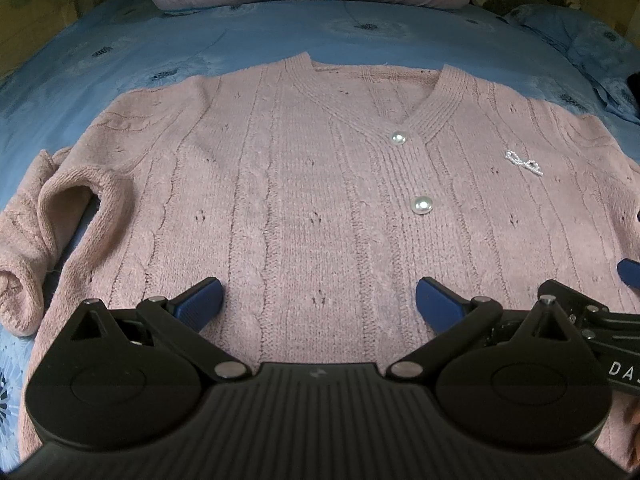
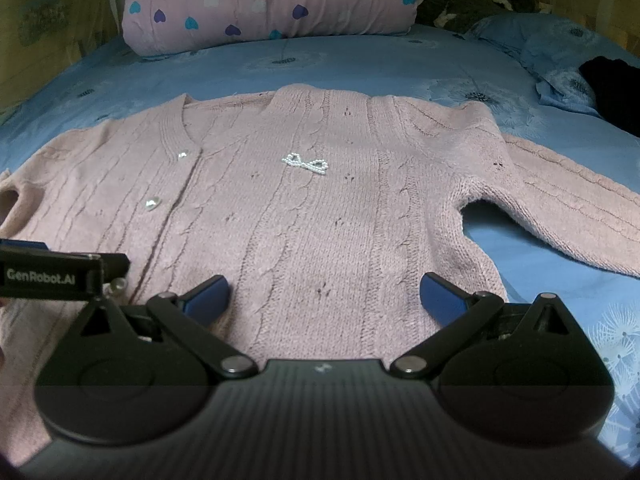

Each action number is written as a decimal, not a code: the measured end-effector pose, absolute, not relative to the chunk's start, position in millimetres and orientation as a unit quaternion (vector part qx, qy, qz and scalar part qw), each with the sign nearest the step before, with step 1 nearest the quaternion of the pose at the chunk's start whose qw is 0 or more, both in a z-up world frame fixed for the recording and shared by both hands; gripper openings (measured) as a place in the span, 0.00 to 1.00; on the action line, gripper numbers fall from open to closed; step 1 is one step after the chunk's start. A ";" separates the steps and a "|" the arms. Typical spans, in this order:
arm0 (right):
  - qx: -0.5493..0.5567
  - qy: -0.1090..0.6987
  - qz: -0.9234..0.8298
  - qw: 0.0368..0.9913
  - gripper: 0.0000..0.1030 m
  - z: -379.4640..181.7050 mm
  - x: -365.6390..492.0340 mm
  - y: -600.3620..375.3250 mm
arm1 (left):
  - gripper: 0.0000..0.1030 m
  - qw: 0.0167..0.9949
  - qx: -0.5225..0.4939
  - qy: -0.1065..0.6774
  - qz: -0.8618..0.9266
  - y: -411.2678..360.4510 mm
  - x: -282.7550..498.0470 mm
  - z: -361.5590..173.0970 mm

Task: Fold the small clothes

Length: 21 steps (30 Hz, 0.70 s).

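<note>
Bed: a blue sheet (image 1: pixel 168 40) printed with dandelion heads covers the whole surface in both views.
Rolled quilt: a pink bundle (image 2: pixel 272 0) dotted with purple, teal and white hearts lies across the far end of the bed.
Cardigan: a pink cable-knit cardigan (image 1: pixel 288 184) lies flat and face up in the middle of the sheet, V-neck toward the quilt, hem toward the cameras.
Left-view sleeve: one sleeve (image 1: pixel 44 216) is bunched and bent back on itself beside the body (only the left wrist camera shows it fully).
Right-view sleeve: the other sleeve (image 2: pixel 568 208) stretches out straight over the sheet, seen only from the right wrist.
Dark clothing: a black heap (image 2: pixel 612 88) sits at the far right edge of the bed, barely a sliver in the left view.
Left gripper: the left gripper (image 1: pixel 318 300) hovers over the hem area, its blue fingers spread wide with nothing between them.
Right gripper: the right gripper (image 2: pixel 324 298) is near the hem on the bow side, fingers likewise parted and empty.
Pearl buttons: two (image 1: pixel 421 205) fasten the placket.
Beaded bow: a small pearl bow (image 2: pixel 306 164) sits on the chest.
</note>
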State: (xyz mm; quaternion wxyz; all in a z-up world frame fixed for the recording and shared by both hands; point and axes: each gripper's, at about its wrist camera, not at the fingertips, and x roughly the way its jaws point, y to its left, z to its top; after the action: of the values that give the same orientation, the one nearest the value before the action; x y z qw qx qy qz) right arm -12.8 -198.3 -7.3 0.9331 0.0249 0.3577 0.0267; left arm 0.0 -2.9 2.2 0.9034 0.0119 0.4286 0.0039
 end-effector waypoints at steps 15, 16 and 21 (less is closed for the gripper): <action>0.024 0.358 0.026 0.933 1.00 -7.2 -13.0 -197.8 | 1.00 0.904 0.013 0.427 -0.004 -1.9 0.1 0.4; 0.024 0.358 0.026 0.933 1.00 -7.3 -13.0 -197.7 | 1.00 0.906 0.014 0.424 -0.005 -1.9 -0.9 -0.1; 0.024 0.358 0.026 0.933 1.00 -7.1 -13.0 -197.6 | 1.00 0.908 0.015 0.419 -0.008 -2.0 -2.0 -0.5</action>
State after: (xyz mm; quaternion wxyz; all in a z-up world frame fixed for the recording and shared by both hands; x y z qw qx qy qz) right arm -13.0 -197.6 -7.1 0.9331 0.0240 0.3578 0.0264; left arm -2.0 -2.0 -0.5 0.9079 0.0147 0.4188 -0.0075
